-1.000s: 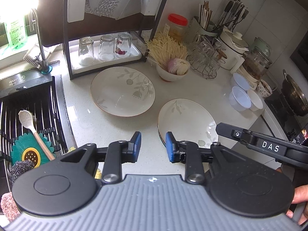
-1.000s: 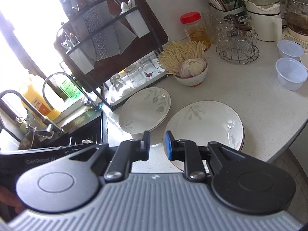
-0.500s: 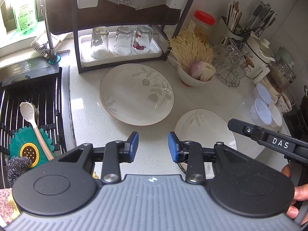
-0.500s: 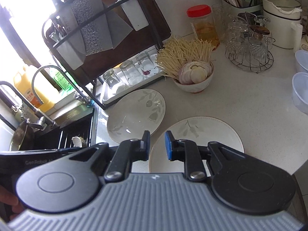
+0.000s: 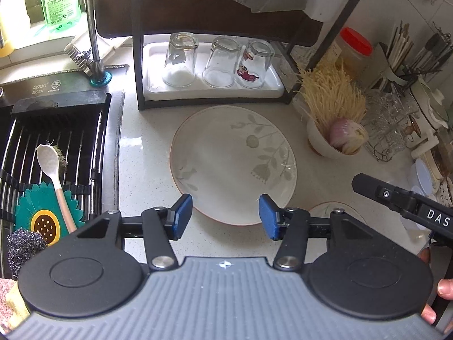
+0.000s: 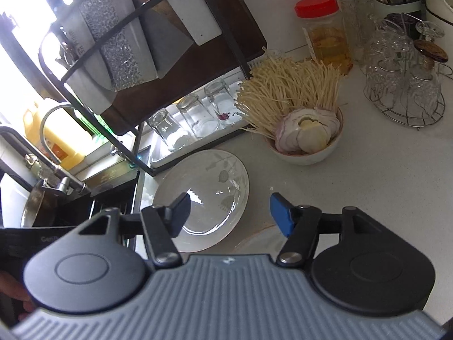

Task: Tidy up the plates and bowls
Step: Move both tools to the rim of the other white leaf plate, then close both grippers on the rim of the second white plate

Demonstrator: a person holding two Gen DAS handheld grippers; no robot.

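A white plate with a leaf print (image 5: 232, 161) lies on the counter in front of the dish rack; it also shows in the right wrist view (image 6: 203, 198). My left gripper (image 5: 225, 216) is open and empty, just above the plate's near rim. A second leaf-print plate (image 5: 334, 211) lies to the right, mostly hidden behind the gripper; its rim shows in the right wrist view (image 6: 254, 240). My right gripper (image 6: 229, 215) is open and empty, above the gap between the two plates. A white bowl (image 6: 308, 153) holds mushrooms and onion.
A black dish rack (image 5: 215, 85) with three upturned glasses stands behind the plate. The sink (image 5: 51, 153) with a drainer, spoon and scrubbers is at the left. A red-lidded jar (image 6: 325, 31), a wire glass stand (image 6: 405, 85) and plastic cups (image 5: 421, 172) crowd the right.
Both grippers have opened wide and moved forward and left toward the far plate. The nearer plate has slid mostly out of sight under them.
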